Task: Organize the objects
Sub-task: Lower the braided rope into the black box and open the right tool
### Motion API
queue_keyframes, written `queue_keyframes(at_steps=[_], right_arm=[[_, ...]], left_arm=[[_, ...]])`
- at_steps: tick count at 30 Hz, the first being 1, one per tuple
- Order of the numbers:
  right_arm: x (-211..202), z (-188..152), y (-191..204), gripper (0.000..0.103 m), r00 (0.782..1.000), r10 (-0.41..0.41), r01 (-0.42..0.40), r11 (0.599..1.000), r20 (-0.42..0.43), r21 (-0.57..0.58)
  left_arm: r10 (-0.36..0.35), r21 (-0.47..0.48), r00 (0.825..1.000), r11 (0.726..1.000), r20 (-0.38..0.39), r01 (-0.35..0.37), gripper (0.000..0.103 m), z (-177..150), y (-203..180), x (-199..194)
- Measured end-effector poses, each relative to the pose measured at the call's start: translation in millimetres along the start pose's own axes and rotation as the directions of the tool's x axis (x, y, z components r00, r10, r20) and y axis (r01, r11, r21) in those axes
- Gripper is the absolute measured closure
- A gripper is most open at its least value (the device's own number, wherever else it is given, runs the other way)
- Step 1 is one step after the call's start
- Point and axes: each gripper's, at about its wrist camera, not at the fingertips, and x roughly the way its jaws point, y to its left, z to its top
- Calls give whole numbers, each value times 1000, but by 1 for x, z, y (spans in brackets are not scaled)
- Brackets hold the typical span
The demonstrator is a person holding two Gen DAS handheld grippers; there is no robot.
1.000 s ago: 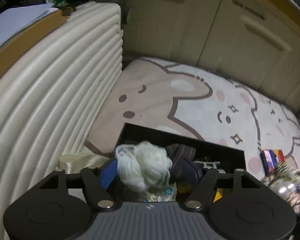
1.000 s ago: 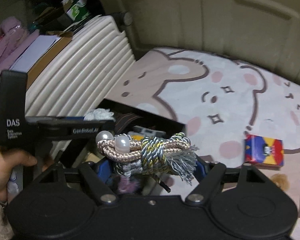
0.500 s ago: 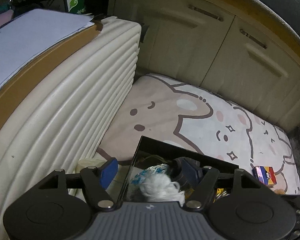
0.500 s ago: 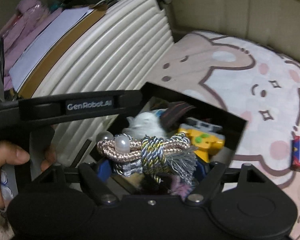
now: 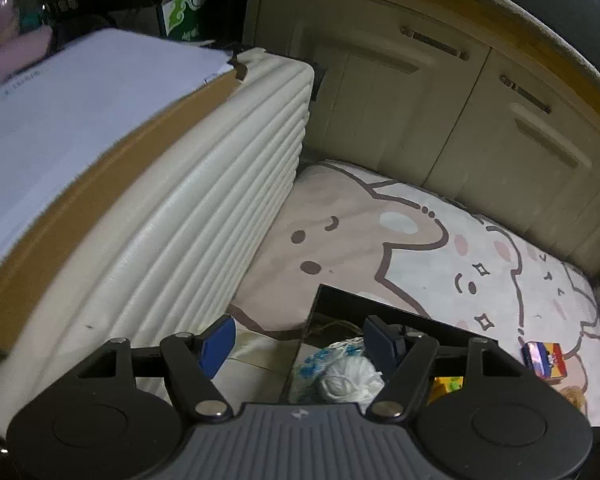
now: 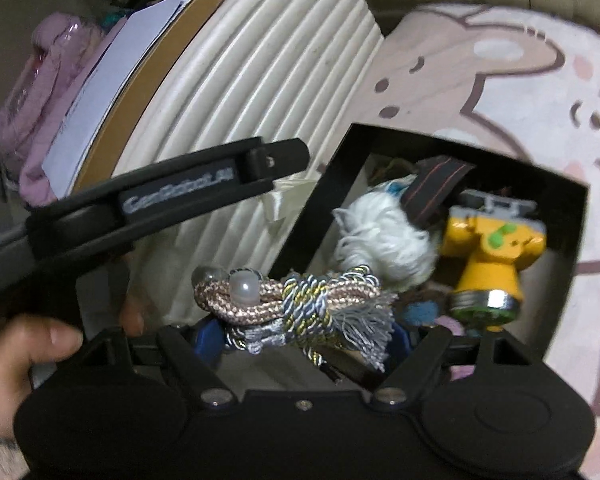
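Observation:
A black box (image 6: 576, 216) lies on the rug, holding a white yarn ball (image 6: 384, 240), a yellow toy (image 6: 492, 256) and a dark striped band (image 6: 436, 188). My right gripper (image 6: 300, 336) is shut on a braided cord bundle (image 6: 288, 300) with pearl beads and a grey tassel, held above the box's near left corner. My left gripper (image 5: 298, 342) stands open and empty, raised over the box's left wall (image 5: 308, 332), with the white yarn ball (image 5: 348, 376) lying below it in the box. In the right wrist view the left gripper's black body (image 6: 160, 204) crosses the left side, held by a hand (image 6: 16, 364).
A ribbed cream case (image 5: 188, 216) with a cardboard box and white paper (image 5: 60, 120) on top stands left of the black box. Cream cabinet doors (image 5: 420, 112) close the far side. A small colourful box (image 5: 544, 358) lies on the bear-print rug (image 5: 440, 248) at the right.
The left gripper let the white yarn ball drop into the black box and rose away from it, empty. The right gripper carried the cord bundle down and closer over the box.

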Motion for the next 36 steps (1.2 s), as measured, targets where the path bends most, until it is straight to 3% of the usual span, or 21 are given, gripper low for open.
queue_keyframes(at_steps=[5, 9, 12, 15, 27, 32, 36], right_arm=[[18, 2, -14, 24, 998, 53, -49, 991, -29, 123], [28, 0, -21, 24, 997, -60, 65, 987, -42, 143], [26, 1, -25, 21, 997, -73, 75, 984, -13, 161], [24, 1, -26, 5, 1000, -14, 16, 984, -13, 179], [-4, 3, -20, 10, 996, -78, 74, 991, 32, 111], [-23, -1, -21, 10, 975, -209, 206, 978, 79, 45], [-39, -3, -25, 10, 964, -236, 234, 972, 123, 29]], left_arm=[[34, 32, 999, 999, 4, -35, 32, 0, -1, -7], [43, 51, 999, 998, -3, -43, 32, -1, -2, -8], [48, 59, 999, 997, -10, -48, 32, -3, -3, -8], [46, 68, 999, 997, -21, -45, 32, -4, -4, -7], [61, 81, 998, 995, -33, -58, 32, -7, -6, -11], [70, 84, 997, 994, -27, -68, 32, -7, -9, -18], [71, 96, 997, 993, -29, -68, 32, -8, -14, -23]])
